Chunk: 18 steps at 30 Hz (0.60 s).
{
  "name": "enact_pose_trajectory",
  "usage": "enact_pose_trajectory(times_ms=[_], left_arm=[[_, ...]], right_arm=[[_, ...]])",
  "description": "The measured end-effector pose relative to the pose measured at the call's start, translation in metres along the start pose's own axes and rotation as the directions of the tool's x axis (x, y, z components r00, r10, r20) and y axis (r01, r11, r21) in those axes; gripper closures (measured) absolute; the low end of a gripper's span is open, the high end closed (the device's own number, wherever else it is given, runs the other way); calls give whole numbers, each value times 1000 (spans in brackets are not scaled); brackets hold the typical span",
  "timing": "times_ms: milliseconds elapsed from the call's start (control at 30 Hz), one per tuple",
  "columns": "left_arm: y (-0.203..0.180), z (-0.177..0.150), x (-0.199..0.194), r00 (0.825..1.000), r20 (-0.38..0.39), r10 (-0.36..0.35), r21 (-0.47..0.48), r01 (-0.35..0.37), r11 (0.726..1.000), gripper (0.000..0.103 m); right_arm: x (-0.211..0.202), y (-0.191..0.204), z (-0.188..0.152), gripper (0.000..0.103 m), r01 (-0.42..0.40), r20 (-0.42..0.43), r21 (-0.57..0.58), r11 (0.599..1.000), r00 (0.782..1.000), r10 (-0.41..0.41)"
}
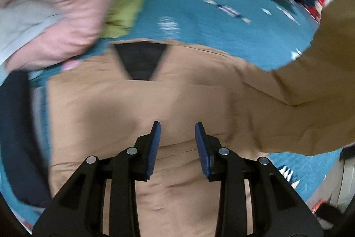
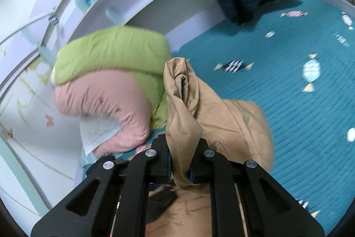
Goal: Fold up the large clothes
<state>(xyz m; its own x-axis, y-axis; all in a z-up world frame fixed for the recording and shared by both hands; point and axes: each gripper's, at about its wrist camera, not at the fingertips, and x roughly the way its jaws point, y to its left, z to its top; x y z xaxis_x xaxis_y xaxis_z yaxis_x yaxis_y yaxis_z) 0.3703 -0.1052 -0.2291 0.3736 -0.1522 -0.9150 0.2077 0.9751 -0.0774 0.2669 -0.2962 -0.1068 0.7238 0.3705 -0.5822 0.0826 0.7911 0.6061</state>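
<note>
Right hand-held gripper (image 2: pixel 180 167) is clamped on the tan jacket's sleeve (image 2: pixel 184 103), lifted off the bed (image 2: pixel 299 114); jacket body (image 1: pixel 137 108) lies flat below the left hand-held gripper (image 1: pixel 177 148), jaws apart and empty, so right is positioned to carry the sleeve across.

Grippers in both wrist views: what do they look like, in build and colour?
Both are alike. The left gripper has black angular plastic linkage arms with triangular cut-outs, joined by round silver pivot pins, and flat ribbed blue pads lining the jaws. The right gripper shows the same black arms and silver pins; only slivers of blue show on it. No cables, markings or sleeves are visible.
</note>
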Motion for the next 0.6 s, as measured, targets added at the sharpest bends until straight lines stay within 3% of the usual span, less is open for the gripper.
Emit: enact_pose_trajectory(times_ms=[233, 400, 600], left_arm=[[106, -8, -56, 995, 13, 100, -135, -97, 986, 70], [161, -19, -71, 986, 23, 163, -195, -156, 968, 69], [223, -47, -68, 988, 15, 151, -275, -141, 951, 69]], right_arm=[[60, 65, -43, 93, -23, -114, -68, 997, 993, 15], [115, 96, -79, 93, 13, -194, -122, 992, 980, -36], [186, 110, -129, 93, 50, -301, -145, 988, 949, -93]])
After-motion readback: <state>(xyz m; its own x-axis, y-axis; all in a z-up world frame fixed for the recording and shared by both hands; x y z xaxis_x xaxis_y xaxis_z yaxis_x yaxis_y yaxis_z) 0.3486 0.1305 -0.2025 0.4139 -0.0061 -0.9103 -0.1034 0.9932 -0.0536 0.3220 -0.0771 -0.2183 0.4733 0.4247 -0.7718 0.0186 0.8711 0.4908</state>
